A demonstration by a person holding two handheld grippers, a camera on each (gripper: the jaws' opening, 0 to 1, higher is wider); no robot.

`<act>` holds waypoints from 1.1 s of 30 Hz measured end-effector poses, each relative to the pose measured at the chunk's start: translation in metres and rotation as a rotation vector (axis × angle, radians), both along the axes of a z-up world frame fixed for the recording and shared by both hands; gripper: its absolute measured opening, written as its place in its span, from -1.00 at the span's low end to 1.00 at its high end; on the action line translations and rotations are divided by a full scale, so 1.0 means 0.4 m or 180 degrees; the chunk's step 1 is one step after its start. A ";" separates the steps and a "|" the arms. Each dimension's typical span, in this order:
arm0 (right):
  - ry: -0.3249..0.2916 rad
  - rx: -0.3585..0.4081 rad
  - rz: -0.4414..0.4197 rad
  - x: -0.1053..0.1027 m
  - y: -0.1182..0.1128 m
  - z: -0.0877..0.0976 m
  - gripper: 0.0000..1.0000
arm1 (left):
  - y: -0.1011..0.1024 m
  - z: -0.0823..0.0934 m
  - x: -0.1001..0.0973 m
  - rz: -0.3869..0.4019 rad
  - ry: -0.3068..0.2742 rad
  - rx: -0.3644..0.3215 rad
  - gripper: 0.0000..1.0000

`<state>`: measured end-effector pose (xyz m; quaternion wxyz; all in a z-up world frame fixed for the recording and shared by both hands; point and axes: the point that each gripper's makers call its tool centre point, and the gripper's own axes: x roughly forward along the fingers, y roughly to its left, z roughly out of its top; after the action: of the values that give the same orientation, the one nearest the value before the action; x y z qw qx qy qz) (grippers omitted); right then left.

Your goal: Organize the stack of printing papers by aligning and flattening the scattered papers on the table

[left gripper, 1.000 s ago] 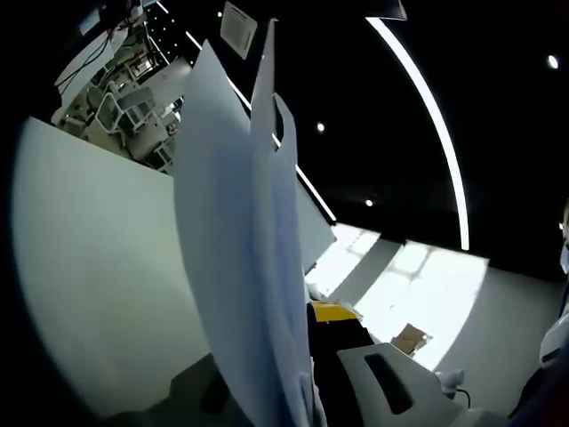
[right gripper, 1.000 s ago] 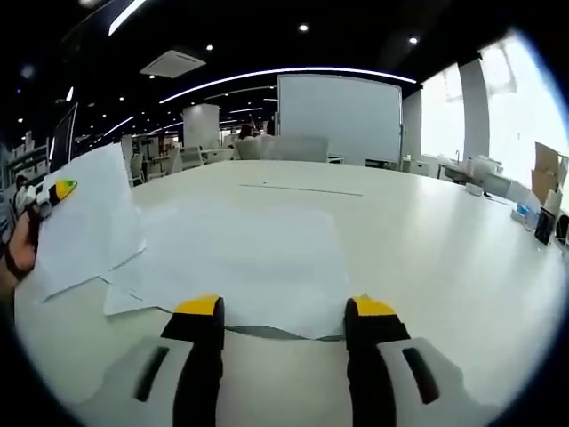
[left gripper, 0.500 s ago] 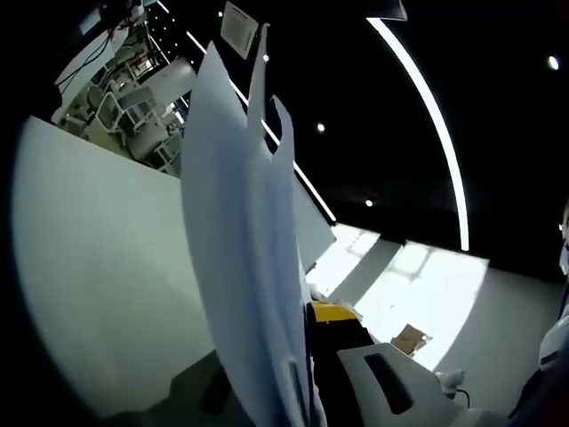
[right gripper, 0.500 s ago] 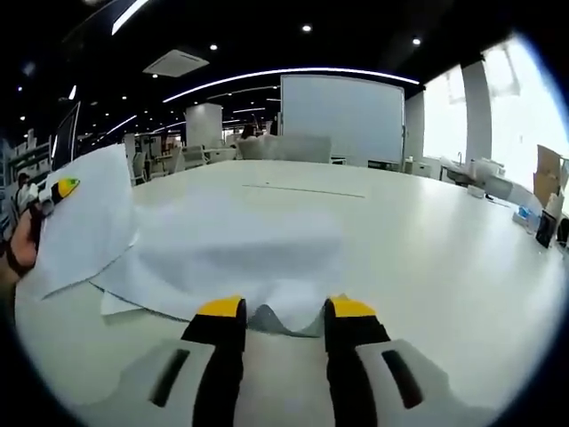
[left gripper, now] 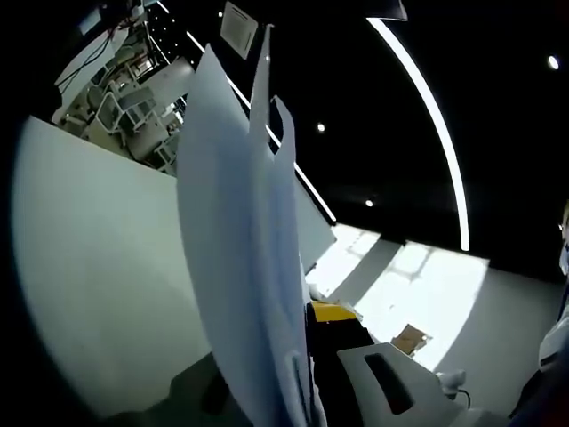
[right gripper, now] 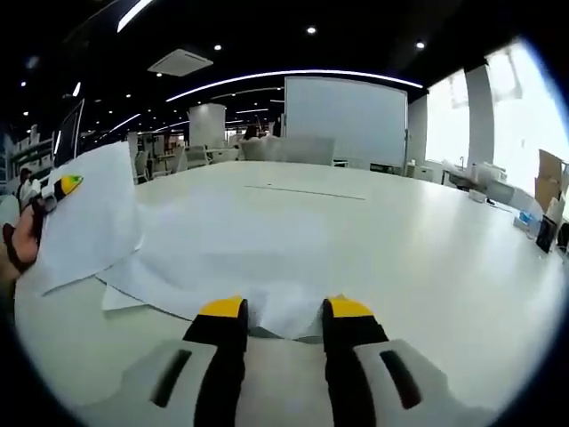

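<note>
— Papers (right gripper: 240, 258): any change since half a second ago?
— Slight. Near edge at the right gripper (right gripper: 284, 318) flatter now; buckled upward between the yellow tips before. Jaws at much the same narrow spacing, narrower than a second ago. Raised sheets (left gripper: 244, 267) in the left gripper view leaning a touch differently, otherwise as before.

— Position relative to the right gripper?
— Near edge of the top sheet lying in the gap between the two yellow-tipped jaws, seemingly pinched; firm hold not confirmable. Rest of the pile spread forward and leftward over the white table (right gripper: 427, 258).

— And the left gripper (right gripper: 60, 189)?
— Seen at far left of the right gripper view, yellow tip closed on a lifted sheet (right gripper: 89, 213), a hand (right gripper: 18, 245) behind it. In its own view, sheets clamped edge-on, rising steeply from the jaws.

— Appearance?
— White, plain, unaligned; edges offset, corners fanned at lower left, surface gently rippled.
</note>
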<state>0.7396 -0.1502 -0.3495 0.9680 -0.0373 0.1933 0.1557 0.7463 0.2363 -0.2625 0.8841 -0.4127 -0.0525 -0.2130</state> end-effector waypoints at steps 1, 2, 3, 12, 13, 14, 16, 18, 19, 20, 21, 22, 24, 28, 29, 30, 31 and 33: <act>-0.0001 0.0010 -0.0002 0.001 -0.002 -0.001 -0.50 | -0.001 0.000 0.000 -0.0001 0.0000 0.0000 -0.86; 0.0012 0.0013 -0.0008 0.001 -0.003 -0.002 -0.53 | -0.002 0.001 -0.001 0.0000 0.0000 0.0002 -0.86; 0.0022 0.0016 -0.0020 0.001 -0.005 -0.002 -0.56 | -0.003 0.001 -0.001 0.0000 0.0000 0.0002 -0.86; 0.0084 0.0044 -0.0064 0.005 -0.020 -0.004 -0.81 | -0.006 0.002 -0.003 -0.0001 -0.0001 0.0003 -0.86; 0.0086 0.0050 -0.0061 0.004 -0.019 -0.004 -0.83 | -0.006 0.003 -0.003 -0.0001 -0.0001 0.0002 -0.86; 0.0083 0.0042 -0.0057 0.002 -0.017 -0.004 -0.86 | -0.006 0.002 -0.002 -0.0001 0.0000 0.0000 -0.86; 0.0065 0.0001 -0.0055 0.000 -0.015 -0.003 -0.89 | -0.004 0.002 -0.002 -0.0001 -0.0001 -0.0001 -0.86; 0.0054 -0.0025 -0.0052 0.000 -0.016 -0.003 -0.91 | -0.002 0.002 -0.001 -0.0001 -0.0001 -0.0001 -0.86; 0.0049 -0.0033 -0.0052 0.003 -0.020 -0.003 -0.92 | -0.002 0.001 -0.001 -0.0001 -0.0001 -0.0001 -0.86; 0.0039 -0.0047 -0.0051 0.004 -0.021 -0.002 -0.93 | -0.001 0.001 -0.001 -0.0001 -0.0001 -0.0001 -0.86; 0.0036 -0.0044 -0.0050 0.003 -0.021 -0.001 -0.93 | 0.000 0.001 -0.001 -0.0002 -0.0001 -0.0001 -0.86; 0.0031 -0.0041 -0.0052 0.002 -0.021 -0.001 -0.94 | -0.001 0.001 -0.001 -0.0003 0.0000 0.0000 -0.86; 0.0019 -0.0043 -0.0053 0.003 -0.021 0.001 -0.97 | -0.001 0.001 -0.001 -0.0005 0.0000 0.0002 -0.86; -0.0034 -0.0015 -0.0068 0.008 -0.028 0.009 -1.00 | 0.001 0.000 0.000 -0.0006 0.0001 0.0003 -0.86; -0.0042 0.0001 -0.0069 0.012 -0.032 0.010 -1.00 | 0.002 0.000 0.000 -0.0006 0.0000 0.0005 -0.86; -0.0041 0.0010 -0.0069 0.013 -0.033 0.011 -1.00 | 0.002 0.000 0.000 -0.0006 0.0000 0.0006 -0.86; -0.0037 0.0031 -0.0073 0.013 -0.033 0.011 -1.00 | 0.002 0.000 0.000 -0.0006 0.0000 0.0008 -0.86; -0.0056 0.0040 -0.0076 0.013 -0.034 0.014 -1.00 | 0.001 0.000 0.001 -0.0006 0.0001 0.0010 -0.86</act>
<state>0.7449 -0.1637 -0.3438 0.9717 -0.0303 0.1842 0.1449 0.7466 0.2368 -0.2627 0.8845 -0.4114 -0.0516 -0.2139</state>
